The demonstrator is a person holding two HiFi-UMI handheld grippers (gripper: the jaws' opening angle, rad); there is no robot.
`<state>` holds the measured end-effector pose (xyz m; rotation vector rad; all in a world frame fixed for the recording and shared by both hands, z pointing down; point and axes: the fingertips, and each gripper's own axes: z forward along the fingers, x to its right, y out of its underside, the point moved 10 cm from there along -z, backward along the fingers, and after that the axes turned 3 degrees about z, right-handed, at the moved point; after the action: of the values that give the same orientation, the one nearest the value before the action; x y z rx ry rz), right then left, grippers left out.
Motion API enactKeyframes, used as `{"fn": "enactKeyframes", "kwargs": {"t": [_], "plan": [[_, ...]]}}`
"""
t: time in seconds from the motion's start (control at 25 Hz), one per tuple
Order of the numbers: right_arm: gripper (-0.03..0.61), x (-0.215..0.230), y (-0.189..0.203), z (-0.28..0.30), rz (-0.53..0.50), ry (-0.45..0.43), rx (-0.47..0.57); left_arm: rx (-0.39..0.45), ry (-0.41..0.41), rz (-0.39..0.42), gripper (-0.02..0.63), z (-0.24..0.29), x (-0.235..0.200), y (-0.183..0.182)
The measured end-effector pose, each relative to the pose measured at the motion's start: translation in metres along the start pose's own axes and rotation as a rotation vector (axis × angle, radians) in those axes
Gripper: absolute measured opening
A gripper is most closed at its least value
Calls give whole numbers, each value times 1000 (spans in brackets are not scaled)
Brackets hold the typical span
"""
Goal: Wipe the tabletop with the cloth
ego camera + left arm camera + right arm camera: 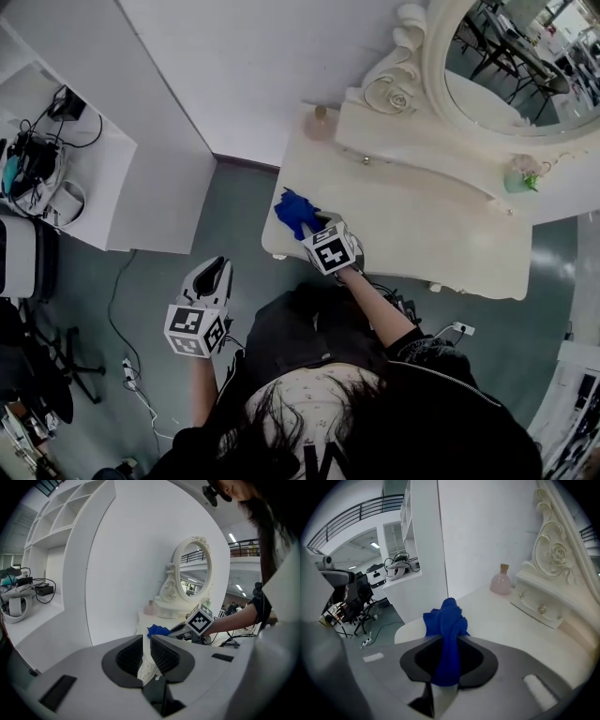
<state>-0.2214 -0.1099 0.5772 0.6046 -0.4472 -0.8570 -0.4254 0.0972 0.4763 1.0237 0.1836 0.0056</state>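
At near-left corner of the tabletop point(427, 230): blue cloth point(296, 212) pinched in right gripper point(313, 225), wipe looks barely begun
Cloth is bunched, tail between the right jaws and its wad sticking out past the tips over the table's corner; whether it presses on the surface I can't tell. Left gripper point(215, 269) hangs off the table's near-left side, over the floor, jaws only narrowly apart w/ nothing between them. Next move prob. calls for pressing the wad flat and sweeping right and far across the bare top, i.e. most of it looks unwiped. In the way: pink bottle point(321, 123) at far-left corner, the mirror point(511, 56) base w/ small drawers along the far edge, a small green item point(521, 177) far right; wipe around these, don't knock the bottle
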Motion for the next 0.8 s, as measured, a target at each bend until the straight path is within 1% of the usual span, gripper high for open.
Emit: {"fn": "enactKeyframes", "kwargs": {"t": [0.12, 0.24, 0.52, 0.8], "plan": [[91, 9, 5, -4, 4, -16, 2, 3, 19, 14, 37, 10, 1, -5], [91, 24, 15, -12, 10, 7, 8, 14, 60, 41, 37, 26, 12, -15], [91, 76, 50, -52, 86, 99, 8, 28, 185, 110, 37, 66, 66, -40], [91, 155, 106, -116, 207, 228, 18, 15, 272, 173, 37, 100, 136, -57]]}}
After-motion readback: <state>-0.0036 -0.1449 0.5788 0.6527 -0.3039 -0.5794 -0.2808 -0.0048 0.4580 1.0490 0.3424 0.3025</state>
